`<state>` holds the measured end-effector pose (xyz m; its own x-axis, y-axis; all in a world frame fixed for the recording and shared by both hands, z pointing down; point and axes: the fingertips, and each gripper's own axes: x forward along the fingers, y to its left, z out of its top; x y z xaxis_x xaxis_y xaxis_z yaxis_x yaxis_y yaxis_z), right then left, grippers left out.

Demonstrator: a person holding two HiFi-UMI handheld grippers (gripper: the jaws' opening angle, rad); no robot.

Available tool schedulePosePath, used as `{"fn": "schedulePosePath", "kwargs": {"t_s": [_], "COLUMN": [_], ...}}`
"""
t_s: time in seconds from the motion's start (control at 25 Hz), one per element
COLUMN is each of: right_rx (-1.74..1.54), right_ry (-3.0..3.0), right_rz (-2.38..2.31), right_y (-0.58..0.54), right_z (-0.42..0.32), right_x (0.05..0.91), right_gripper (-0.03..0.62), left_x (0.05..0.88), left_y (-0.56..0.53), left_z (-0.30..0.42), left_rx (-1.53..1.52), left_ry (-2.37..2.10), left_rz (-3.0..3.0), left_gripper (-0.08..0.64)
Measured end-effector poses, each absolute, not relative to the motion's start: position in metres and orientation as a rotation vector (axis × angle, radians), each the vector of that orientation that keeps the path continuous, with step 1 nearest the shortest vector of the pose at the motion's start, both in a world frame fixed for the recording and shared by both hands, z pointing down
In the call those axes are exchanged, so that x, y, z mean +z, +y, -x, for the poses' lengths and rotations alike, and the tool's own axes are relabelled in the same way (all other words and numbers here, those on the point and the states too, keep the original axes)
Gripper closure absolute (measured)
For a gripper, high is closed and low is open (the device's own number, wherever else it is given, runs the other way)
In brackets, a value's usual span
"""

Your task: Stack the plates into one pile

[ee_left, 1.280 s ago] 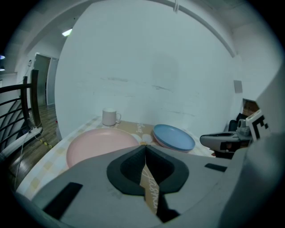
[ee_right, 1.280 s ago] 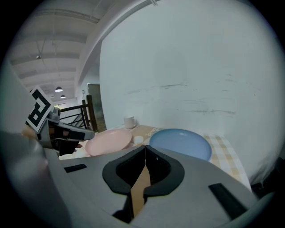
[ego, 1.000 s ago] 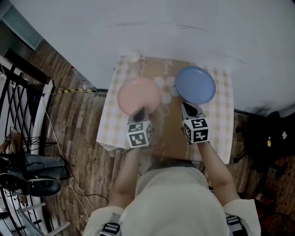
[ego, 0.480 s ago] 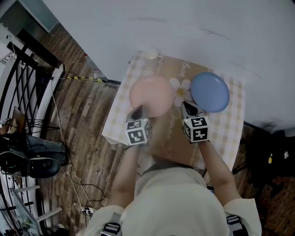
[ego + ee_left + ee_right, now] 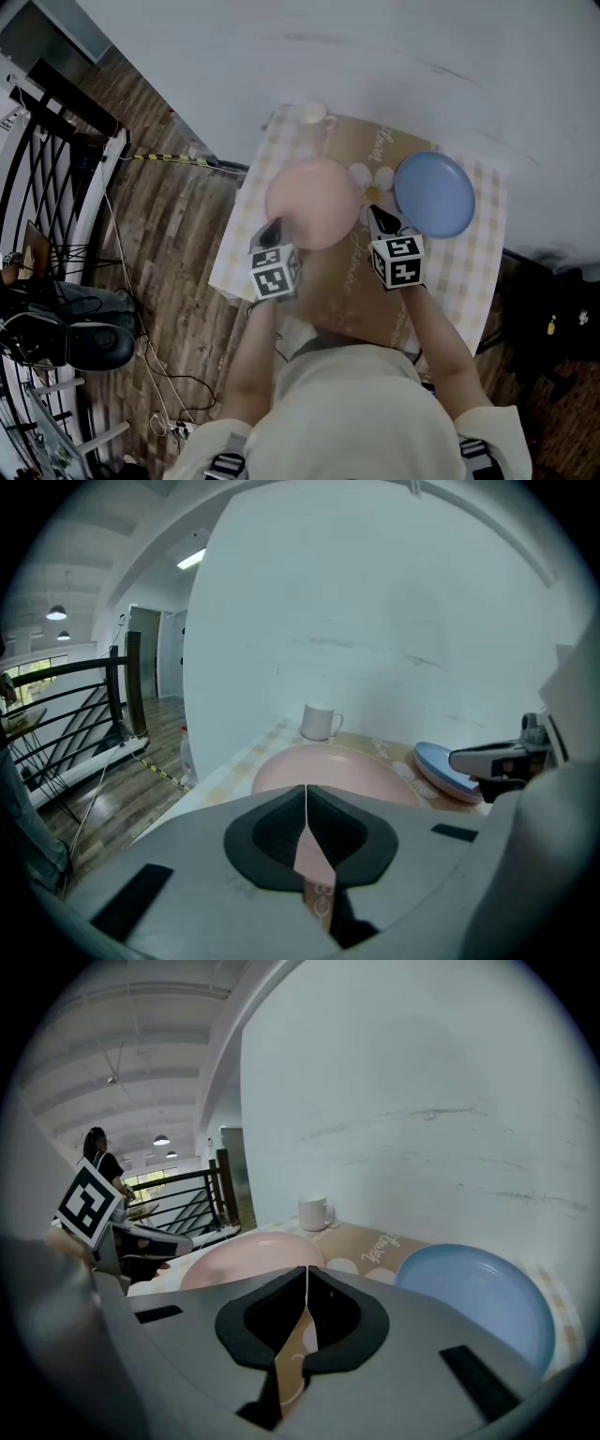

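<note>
A pink plate [image 5: 313, 202] lies on the left half of a small table [image 5: 469, 272], and a blue plate [image 5: 434, 194] lies on the right half. My left gripper [image 5: 271, 226] is shut and empty, its tips at the pink plate's [image 5: 337, 772] near left rim. The right gripper [image 5: 376, 215] is shut and empty too, over the cloth between the two plates, close to the blue plate's [image 5: 478, 1297] near left edge. The right gripper view also takes in the pink plate [image 5: 246, 1258], and the blue plate [image 5: 448, 767] lies at the right of the left gripper view.
A white mug [image 5: 311, 114] stands at the table's far left corner, against a white wall [image 5: 375, 47]. A checked cloth with a brown floral runner [image 5: 347, 281] covers the table. Black railing [image 5: 56, 141] and cables [image 5: 141, 309] lie on the wooden floor at the left.
Both grippers have drawn back a little from the plates and sunk, staying shut. The left one has slipped from the pink plate's near edge to its left rim.
</note>
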<state>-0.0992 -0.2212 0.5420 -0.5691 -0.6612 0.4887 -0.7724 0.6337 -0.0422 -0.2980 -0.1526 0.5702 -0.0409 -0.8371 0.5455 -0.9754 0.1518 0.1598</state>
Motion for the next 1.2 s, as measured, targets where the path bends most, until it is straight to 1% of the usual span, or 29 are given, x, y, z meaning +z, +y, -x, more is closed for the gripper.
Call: {"fn": "schedulePosePath", "kwargs": {"t_s": [0.8,0.88,0.96,1.0,1.08,1.2], "right_rx": [0.431,0.441,0.451,0.456,0.465,0.47], "right_ry": [-2.342,-2.337,-2.33,-2.325,-2.313,-2.299], "right_rz": [-1.068,-1.068,-1.072,-1.074,-1.075,-1.079], "right_y": [-0.24,-0.241,-0.242,-0.243,-0.244,-0.245], "right_z": [0.122,0.123,0.124,0.124,0.124,0.125], "right_x": [0.595,0.598,0.602,0.604,0.607,0.611], "right_gripper": [0.588,0.586,0.582,0.573,0.514,0.502], "left_x": [0.606,0.609,0.613,0.614,0.618,0.623], "left_y": [-0.168,-0.169,-0.17,-0.17,-0.171,-0.171], "left_z": [0.336,0.339,0.341,0.342,0.344,0.347], "left_rx": [0.394,0.395,0.402,0.408,0.417,0.422], "left_ry": [-1.877,-1.88,-1.867,-1.859,-1.855,-1.848], "left_rz": [-1.659,-1.656,-1.66,-1.66,-1.657,-1.65], "left_gripper": [0.554,0.538,0.445,0.443,0.443,0.442]}}
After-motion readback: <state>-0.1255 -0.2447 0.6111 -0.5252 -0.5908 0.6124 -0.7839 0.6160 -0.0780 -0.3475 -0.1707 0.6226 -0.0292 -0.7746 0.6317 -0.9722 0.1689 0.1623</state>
